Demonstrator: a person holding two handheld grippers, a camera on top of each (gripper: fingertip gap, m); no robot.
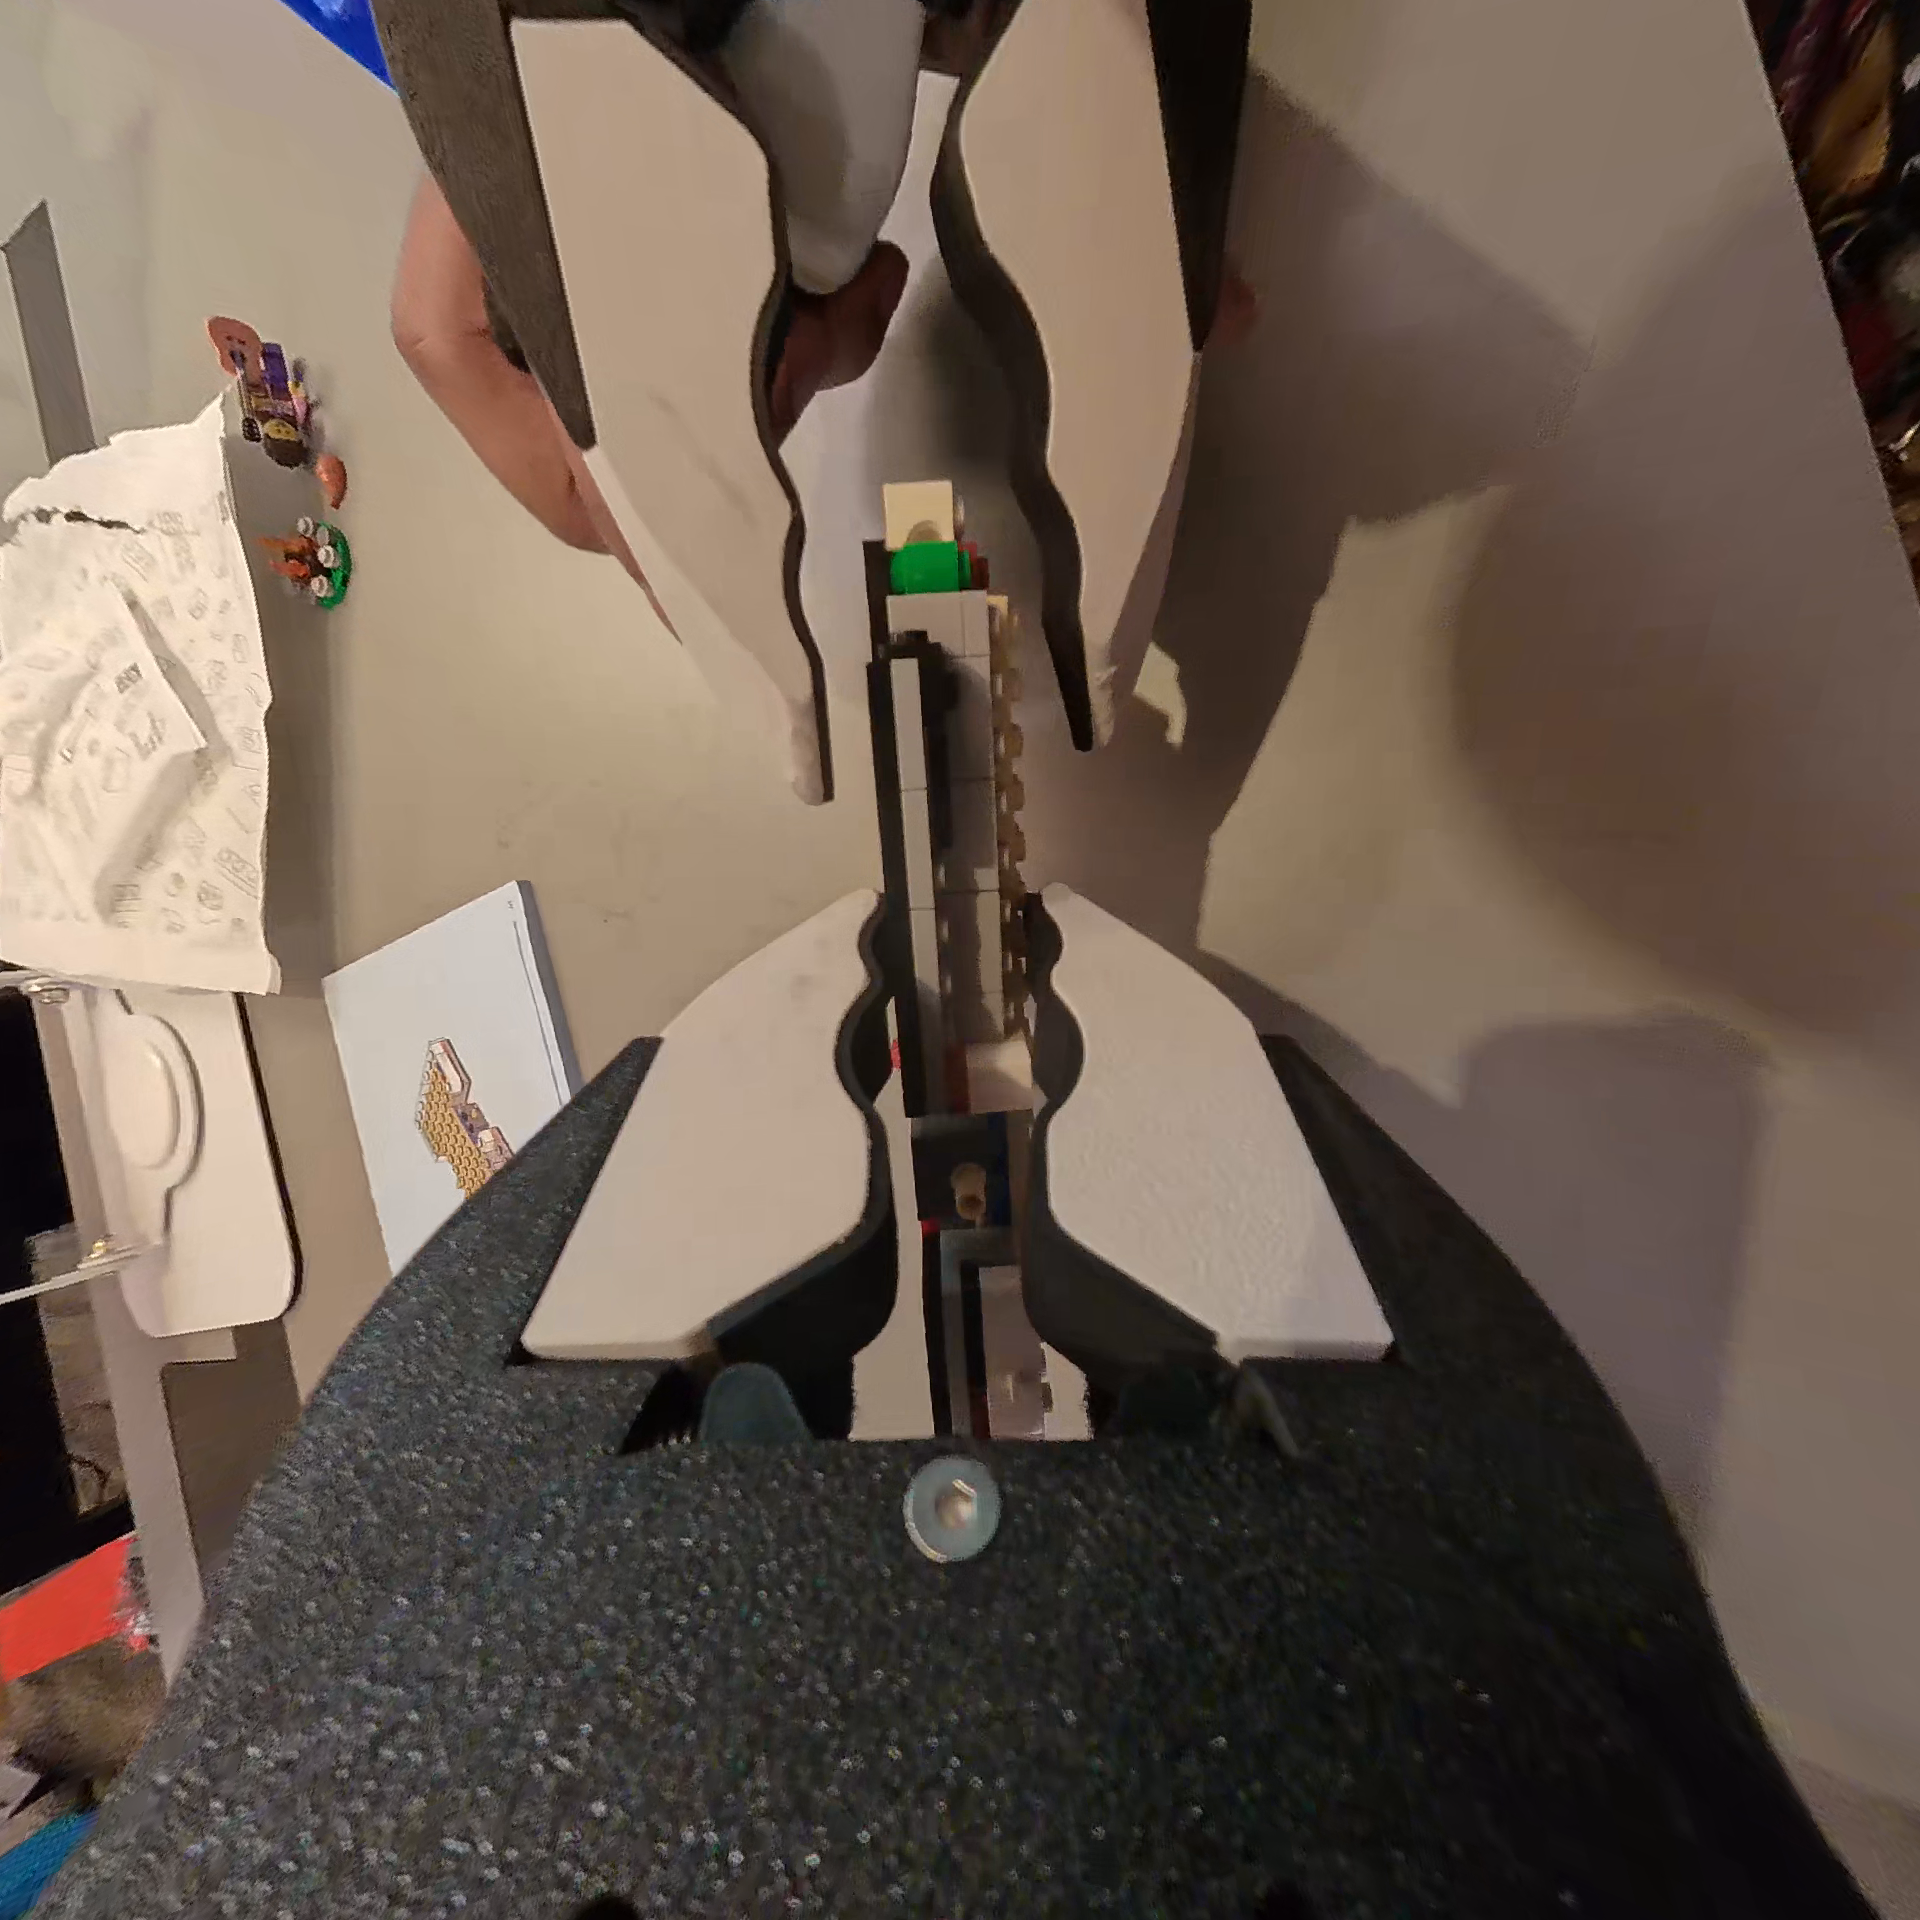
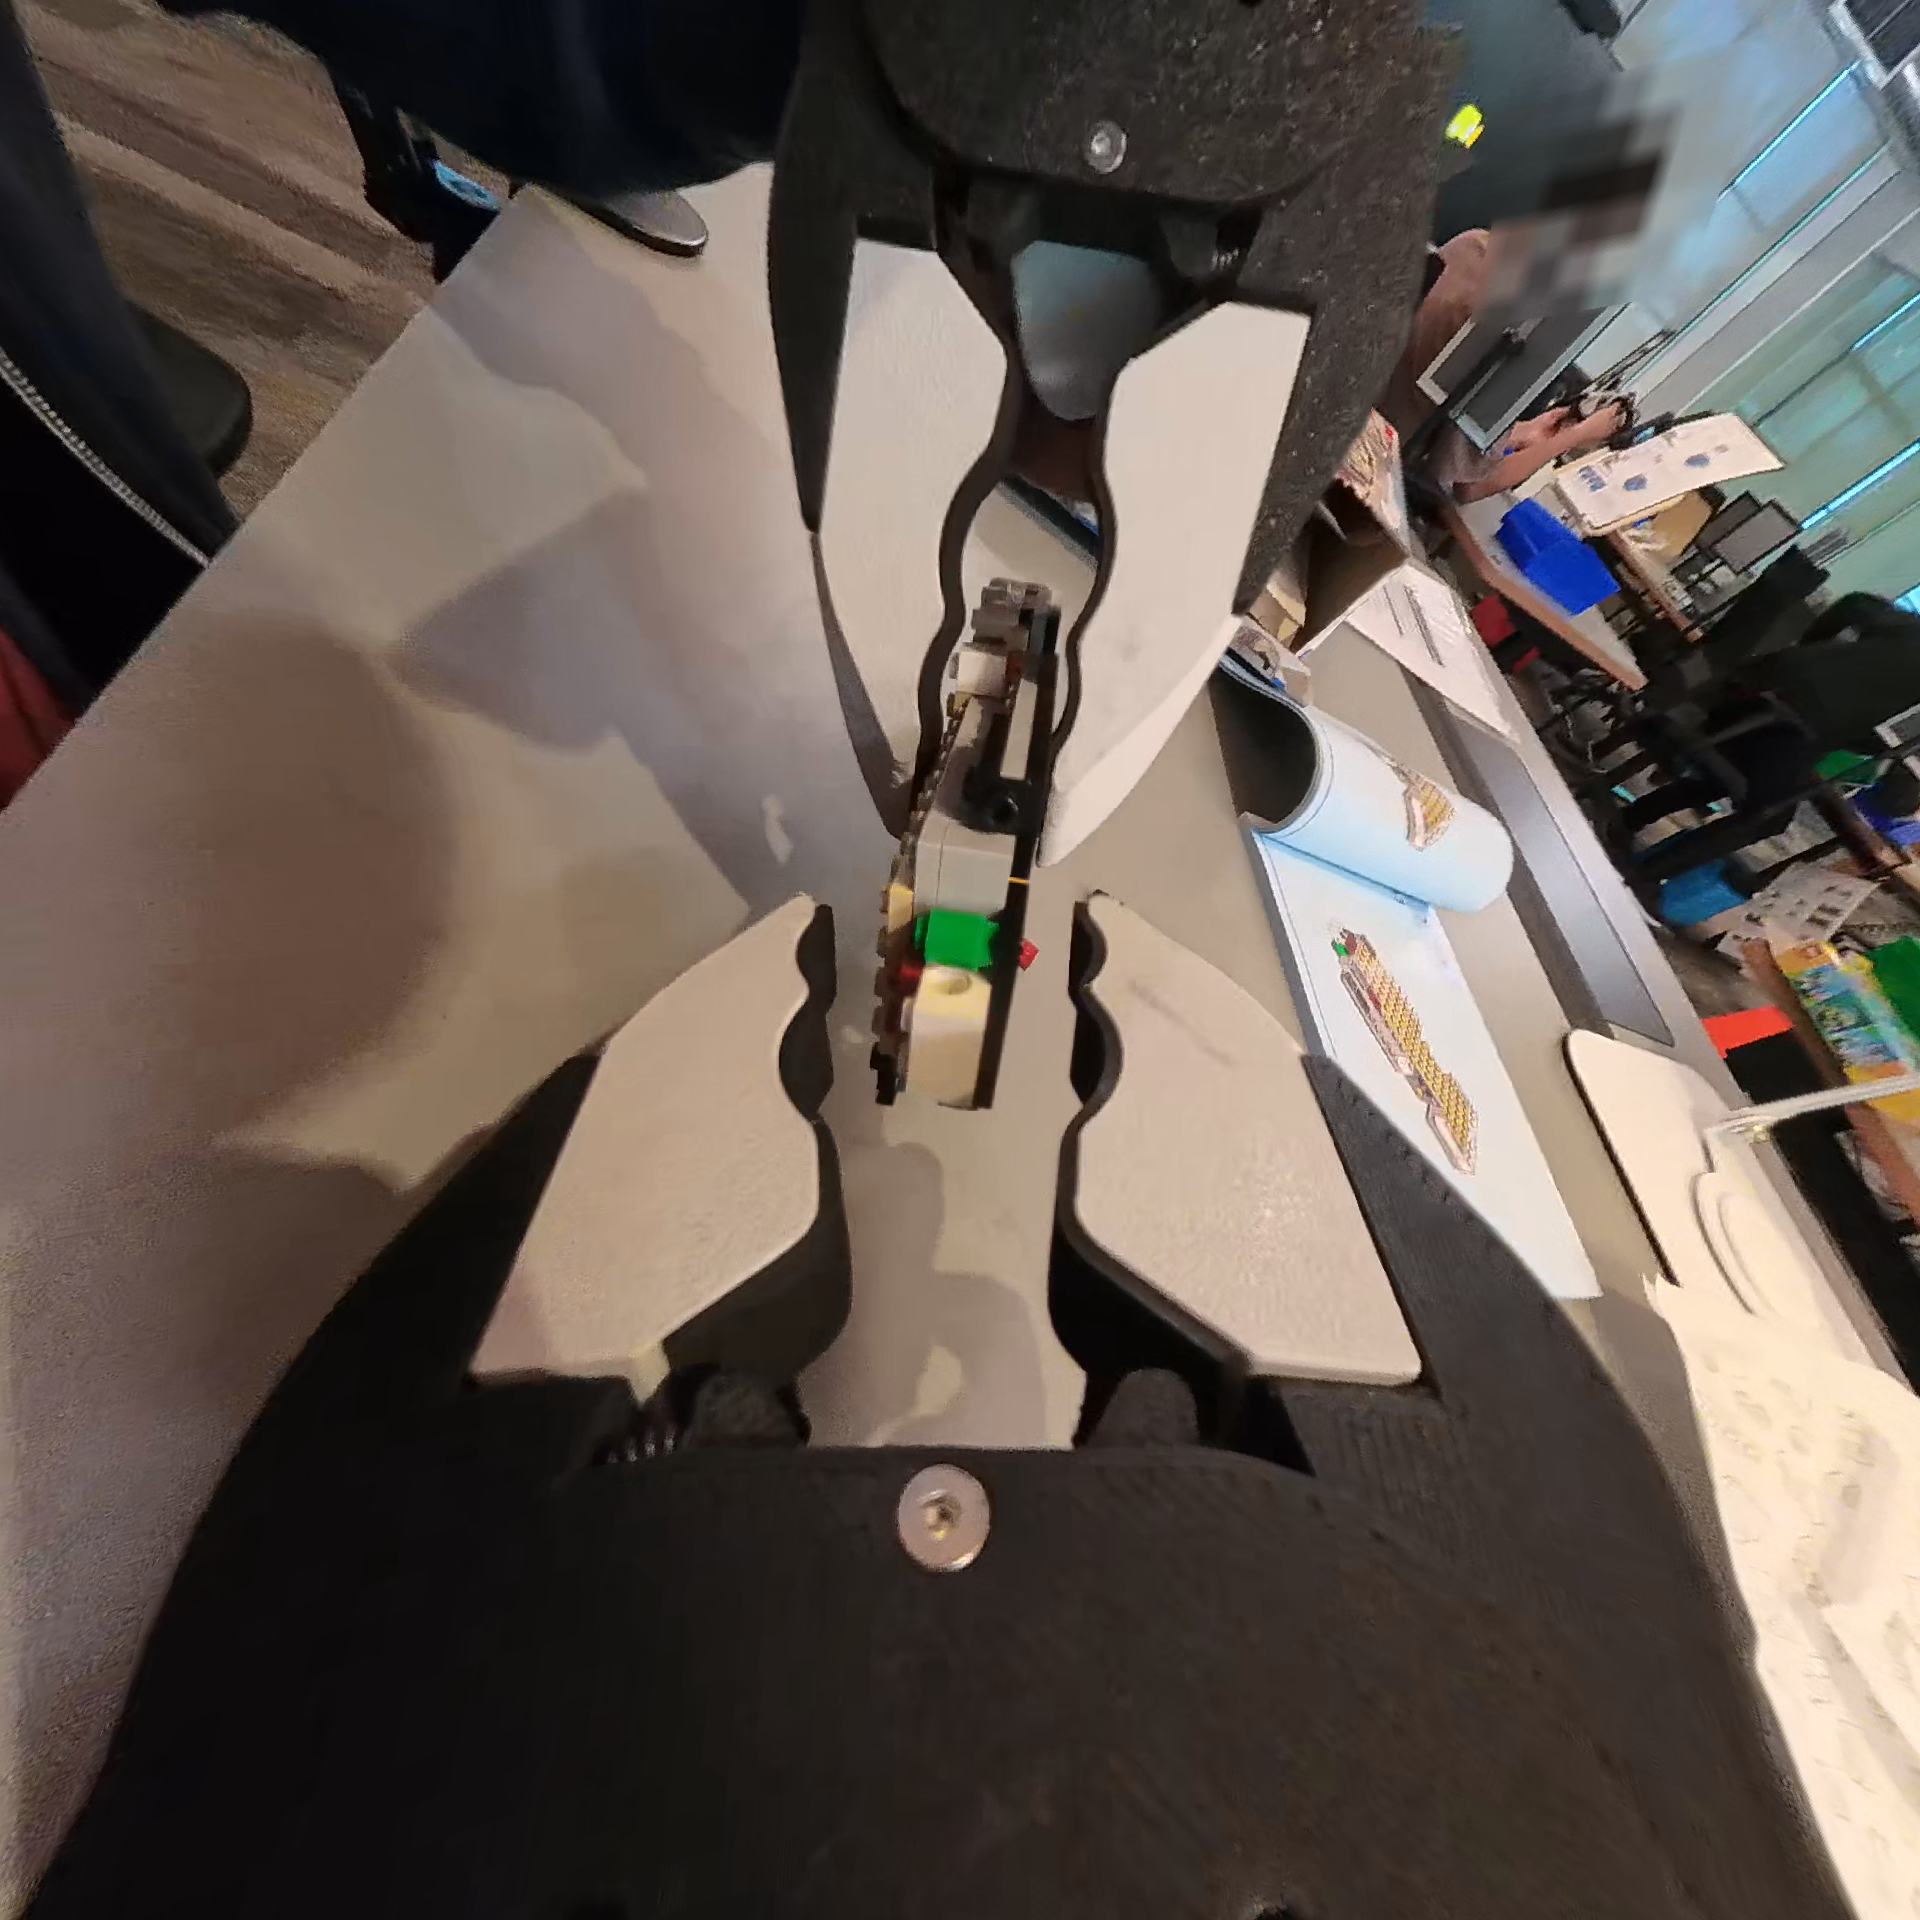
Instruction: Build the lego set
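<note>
A long, narrow brick-built model (image 1: 935, 727) of black, grey and tan pieces, with a green and a cream brick at its far end, is held above the grey table (image 1: 540, 675). My left gripper (image 1: 956, 904) is shut on its near part, pads pressed on both sides. My right gripper (image 1: 948, 758) faces it from the far side. In the right wrist view the right gripper (image 2: 951, 912) is open. The model's green and cream end (image 2: 951, 1023) stands between its fingers with a gap on each side. The left gripper (image 2: 971, 831) grips the model beyond.
An open instruction booklet (image 1: 447, 1039) lies on the table, also in the right wrist view (image 2: 1382, 1039). Crumpled white paper (image 1: 125, 727) and two small brick builds (image 1: 275, 405) (image 1: 322, 561) lie at the left. A white flat stand (image 2: 1642, 1122) is at the right. A hand (image 1: 488, 416) holds the far gripper. The tips of both grippers are at nearly the same place.
</note>
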